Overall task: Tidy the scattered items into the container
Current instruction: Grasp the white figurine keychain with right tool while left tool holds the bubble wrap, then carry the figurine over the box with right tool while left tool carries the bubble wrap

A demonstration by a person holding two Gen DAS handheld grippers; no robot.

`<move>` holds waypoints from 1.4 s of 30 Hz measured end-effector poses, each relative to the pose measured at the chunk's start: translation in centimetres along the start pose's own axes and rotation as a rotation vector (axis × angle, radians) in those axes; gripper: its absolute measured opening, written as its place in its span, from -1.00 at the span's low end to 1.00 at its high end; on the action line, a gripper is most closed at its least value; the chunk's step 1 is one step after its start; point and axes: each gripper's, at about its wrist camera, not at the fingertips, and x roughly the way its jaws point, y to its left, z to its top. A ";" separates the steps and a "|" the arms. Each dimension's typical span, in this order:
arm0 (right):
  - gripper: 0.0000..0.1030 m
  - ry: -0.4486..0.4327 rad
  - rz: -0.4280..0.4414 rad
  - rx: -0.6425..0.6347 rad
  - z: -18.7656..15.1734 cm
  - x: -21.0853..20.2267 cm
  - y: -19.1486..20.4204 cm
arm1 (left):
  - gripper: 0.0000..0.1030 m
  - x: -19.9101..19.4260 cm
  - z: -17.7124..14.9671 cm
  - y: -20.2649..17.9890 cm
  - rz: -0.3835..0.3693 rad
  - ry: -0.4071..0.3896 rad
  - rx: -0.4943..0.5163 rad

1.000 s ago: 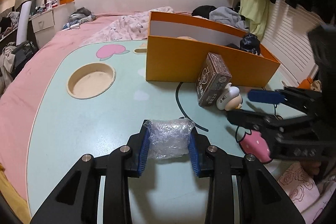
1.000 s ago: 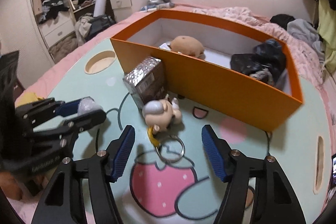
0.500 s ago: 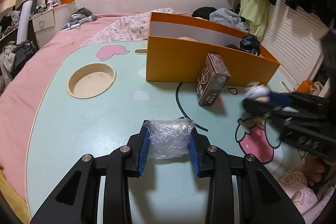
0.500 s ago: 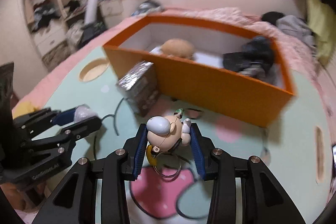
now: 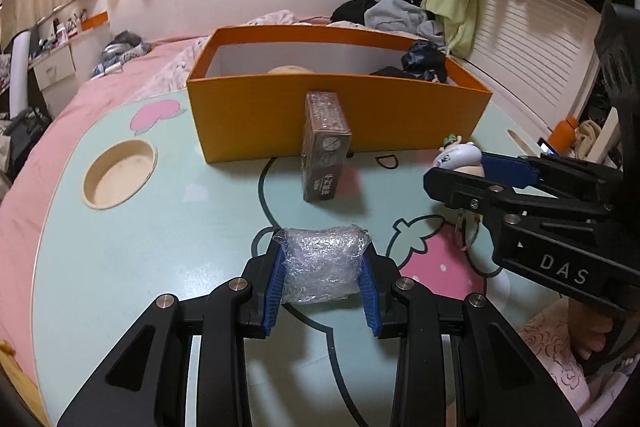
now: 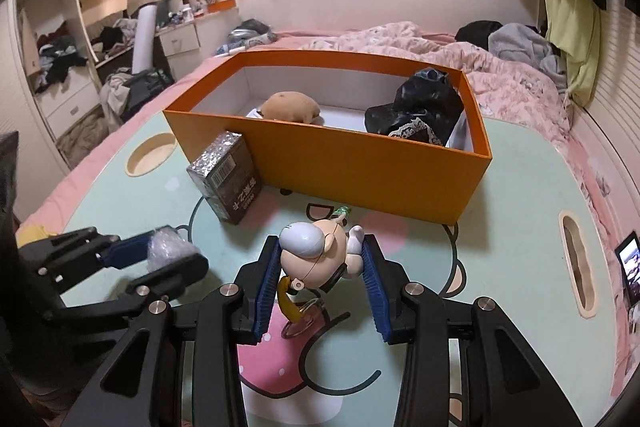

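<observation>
My left gripper [image 5: 323,263] is shut on a crinkly clear plastic wad [image 5: 322,267], held just over the mint table. My right gripper [image 6: 320,261] is shut on a small doll keychain [image 6: 316,255] with a white cap; its yellow strap and metal ring [image 6: 300,319] dangle below. From the left wrist view the right gripper [image 5: 460,173] holds the doll [image 5: 460,157] at the right. The orange box [image 6: 360,171] stands ahead, holding a tan plush [image 6: 290,107] and a black bag [image 6: 420,111]. A foil-wrapped brown carton [image 6: 228,181] leans against the box's front wall.
The table [image 5: 140,247] has a round cup recess [image 5: 118,179] at the left and a slot [image 6: 576,267] at the right. A phone [image 6: 630,267] lies at the right edge. A pink bed with piled clothes lies behind the box.
My right gripper closed on the doll keychain and lifted it off the table. My left gripper, still holding the plastic wad, shifted so the box now sits straight ahead.
</observation>
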 end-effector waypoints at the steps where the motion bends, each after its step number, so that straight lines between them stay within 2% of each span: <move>1: -0.23 0.003 -0.001 0.000 -0.1 0.1 0.0 | -0.33 -0.1 0.0 0.1 -0.001 -0.004 -0.006; 29: -0.23 0.011 0.001 -0.003 0.0 0.5 0.0 | -0.33 0.0 -0.2 0.6 -0.011 0.000 -0.020; 35: -0.23 -0.006 0.002 -0.004 -0.2 0.5 0.0 | -0.33 0.2 -0.1 0.1 -0.009 0.008 0.006; 39: -0.23 -0.031 -0.009 -0.017 0.2 0.0 0.3 | -0.33 -0.5 0.7 -0.5 -0.004 -0.018 0.049; 42: -0.23 -0.063 -0.002 -0.032 0.8 -0.7 0.5 | -0.33 -1.3 2.2 -0.2 -0.032 -0.050 0.044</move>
